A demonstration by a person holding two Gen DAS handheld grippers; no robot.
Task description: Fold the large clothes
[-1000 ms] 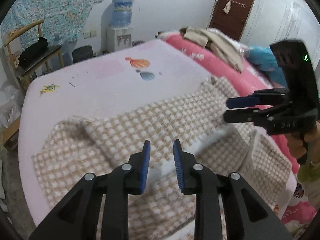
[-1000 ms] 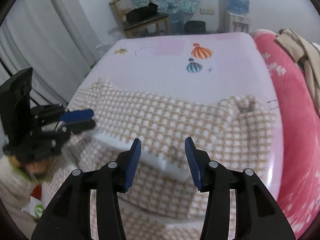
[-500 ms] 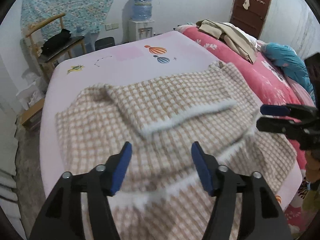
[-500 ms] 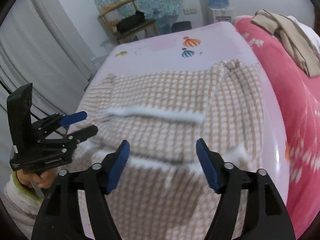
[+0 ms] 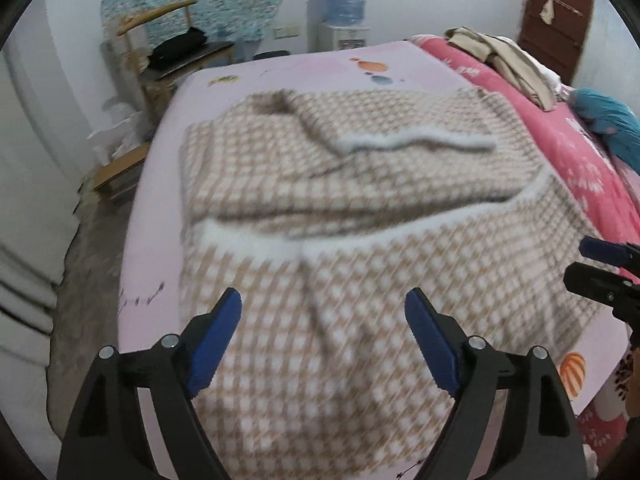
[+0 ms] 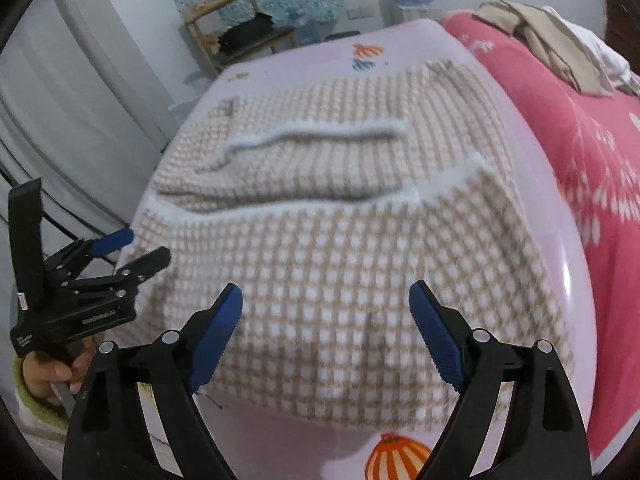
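Observation:
A large beige-and-white checked garment (image 5: 360, 208) with fluffy white trim lies folded in layers on the pink bed sheet (image 5: 304, 68); it also shows in the right wrist view (image 6: 340, 216). My left gripper (image 5: 323, 336) is open and empty above the garment's near edge. My right gripper (image 6: 325, 332) is open and empty above the near edge too. Each gripper shows in the other's view: the left one (image 6: 132, 248) at the bed's left side, the right one (image 5: 600, 264) at the right.
A red flowered quilt (image 6: 580, 120) with a pile of beige clothes (image 6: 552, 40) lies along the right. A wooden chair (image 5: 172, 52) with a dark bag, a water dispenser (image 5: 344, 12) and a brown door (image 5: 556, 12) stand beyond the bed.
Both grippers have opened wide and pulled back from the garment toward the near bed edge. The folded-over flap they held now lies on the garment.

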